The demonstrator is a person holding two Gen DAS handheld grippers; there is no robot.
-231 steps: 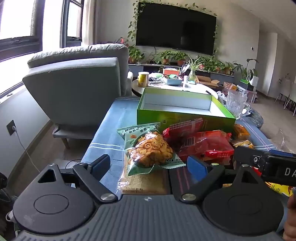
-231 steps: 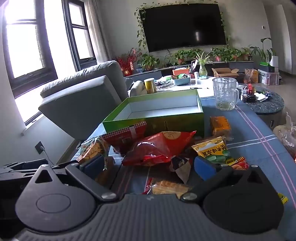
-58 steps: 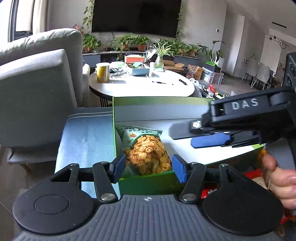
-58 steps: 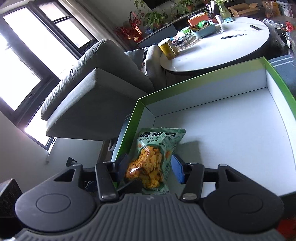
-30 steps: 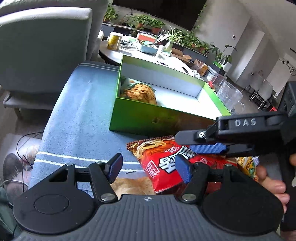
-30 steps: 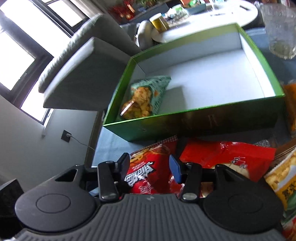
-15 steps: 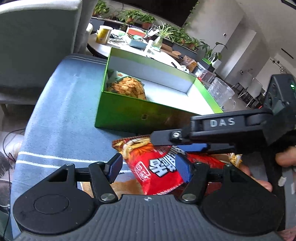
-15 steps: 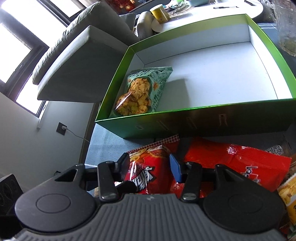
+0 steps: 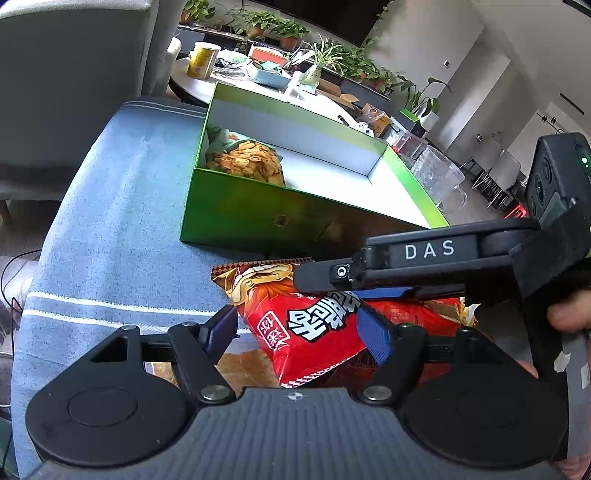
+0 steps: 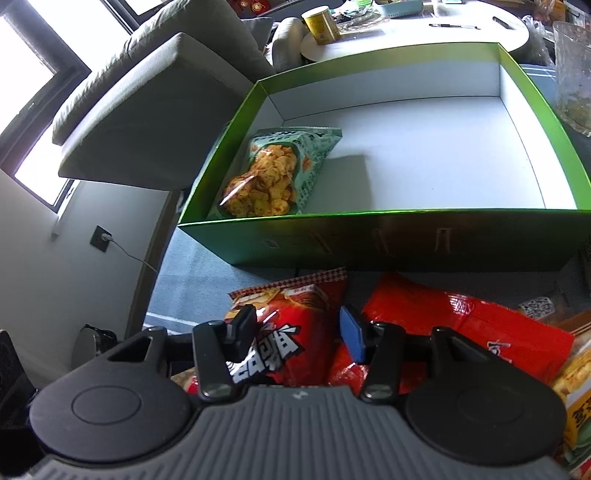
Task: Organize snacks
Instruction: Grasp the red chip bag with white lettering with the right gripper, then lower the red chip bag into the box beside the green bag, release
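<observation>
A green box (image 9: 258,218) with a white inside holds one green bag of orange crackers (image 9: 245,162) at its left end; both also show in the right wrist view, box (image 10: 369,236) and bag (image 10: 273,177). A red snack bag with white lettering (image 9: 306,325) lies on the blue cloth in front of the box. My left gripper (image 9: 297,330) is open, its jaws either side of this bag. My right gripper (image 10: 295,332) is open around the same red bag (image 10: 280,343), coming in from the right, above it (image 9: 369,273).
A second red bag (image 10: 461,325) and yellow snack packs (image 10: 576,373) lie to the right. A brown pack (image 9: 243,365) lies under the red bag. A glass mug (image 9: 439,177) stands right of the box. A grey armchair (image 10: 147,110) and a round white table (image 10: 406,26) stand behind.
Both grippers pulled back from the box, leaving the cracker bag inside, and came down to the red bag. In the last half second both moved slightly closer around it.
</observation>
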